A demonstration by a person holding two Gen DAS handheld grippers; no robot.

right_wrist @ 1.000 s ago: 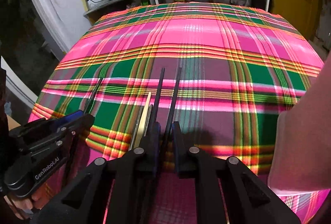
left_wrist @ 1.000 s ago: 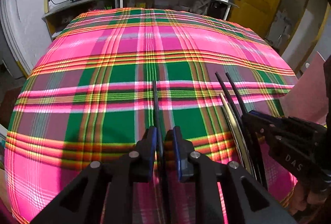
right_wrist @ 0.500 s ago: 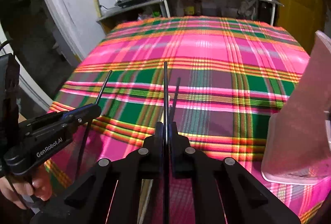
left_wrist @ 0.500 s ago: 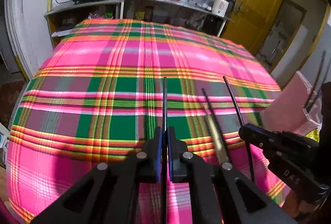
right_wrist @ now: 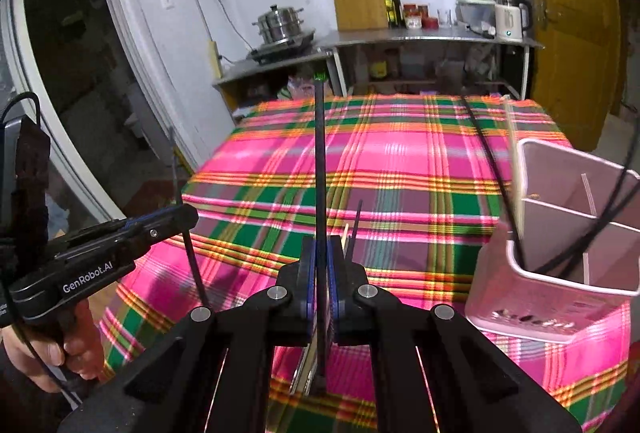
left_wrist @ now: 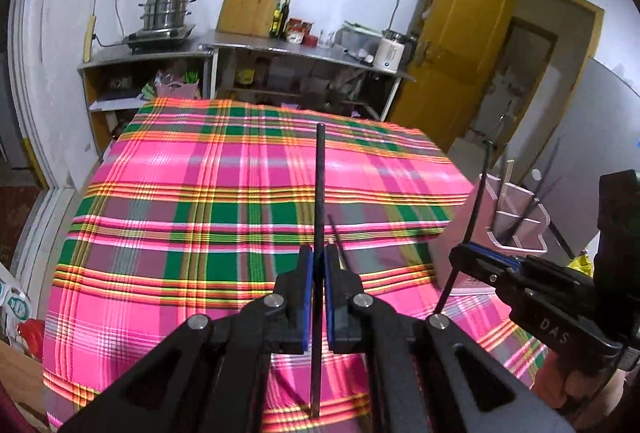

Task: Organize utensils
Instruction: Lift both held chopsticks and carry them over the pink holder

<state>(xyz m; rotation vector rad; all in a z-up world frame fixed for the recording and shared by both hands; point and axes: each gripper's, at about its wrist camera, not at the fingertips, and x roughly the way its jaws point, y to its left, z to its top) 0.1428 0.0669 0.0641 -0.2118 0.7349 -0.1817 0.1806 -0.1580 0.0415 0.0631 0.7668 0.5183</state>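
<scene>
Both grippers are carrying one black chopstick each, clear of the plaid tablecloth (left_wrist: 200, 217). The left gripper (left_wrist: 315, 273) is clamped tight on its chopstick (left_wrist: 320, 185); the long axis is running straight out along the fingers, tip angled up and away. The right gripper (right_wrist: 320, 265) is clamped the same way on its own black chopstick (right_wrist: 319, 161). The pink divided utensil holder (right_wrist: 568, 265) is sitting at the table's near right corner, just right of the right gripper and already holding several sticks, so the right hand is nearer; from the left gripper, the holder (left_wrist: 516, 229) is lying well to the right, past the right gripper. I'd judge each stick needs tipping toward vertical before dropping in. Versus a second ago: the sticks were lying flat on the cloth with the left jaws still slightly apart around one; now both are lifted, the view is tilting up, and the holder is coming fully into sight. A pale stick and a dark one (right_wrist: 354, 233) are staying on the cloth.
</scene>
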